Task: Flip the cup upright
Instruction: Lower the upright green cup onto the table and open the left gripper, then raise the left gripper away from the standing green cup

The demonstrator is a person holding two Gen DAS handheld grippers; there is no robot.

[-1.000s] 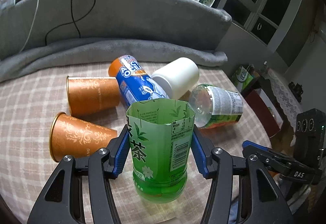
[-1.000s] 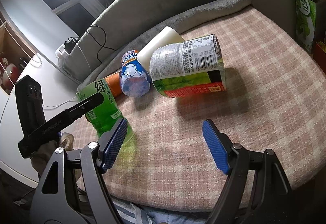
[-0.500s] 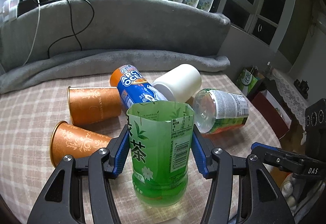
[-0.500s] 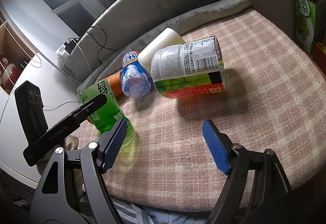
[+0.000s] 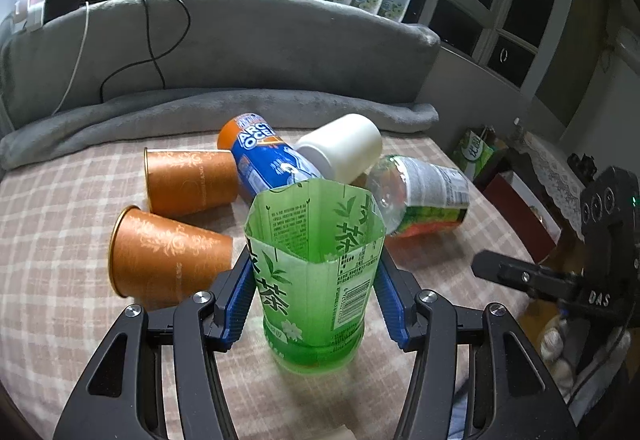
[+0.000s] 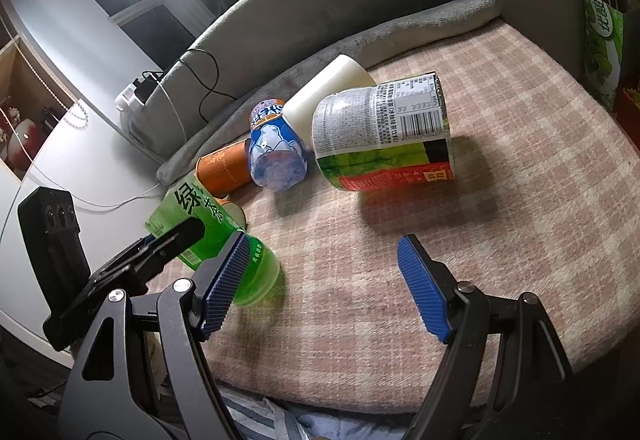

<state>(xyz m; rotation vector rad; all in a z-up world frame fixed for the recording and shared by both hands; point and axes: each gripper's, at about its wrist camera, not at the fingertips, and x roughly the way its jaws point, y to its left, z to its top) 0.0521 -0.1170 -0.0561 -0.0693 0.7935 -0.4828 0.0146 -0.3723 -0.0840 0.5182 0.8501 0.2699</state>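
Right wrist: green cup half-hidden.

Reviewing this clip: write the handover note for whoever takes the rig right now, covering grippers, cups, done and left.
Left gripper: pads flank the green cut-bottle cup; contact unclear. The cup stands upright, open end up, on the plaid cloth.
Right gripper: open, empty, hovering over the cloth.
Done: green cup upright.
Left: release it; two orange paper cups, blue cup, white cup and barcode-labelled cup lie on their sides.
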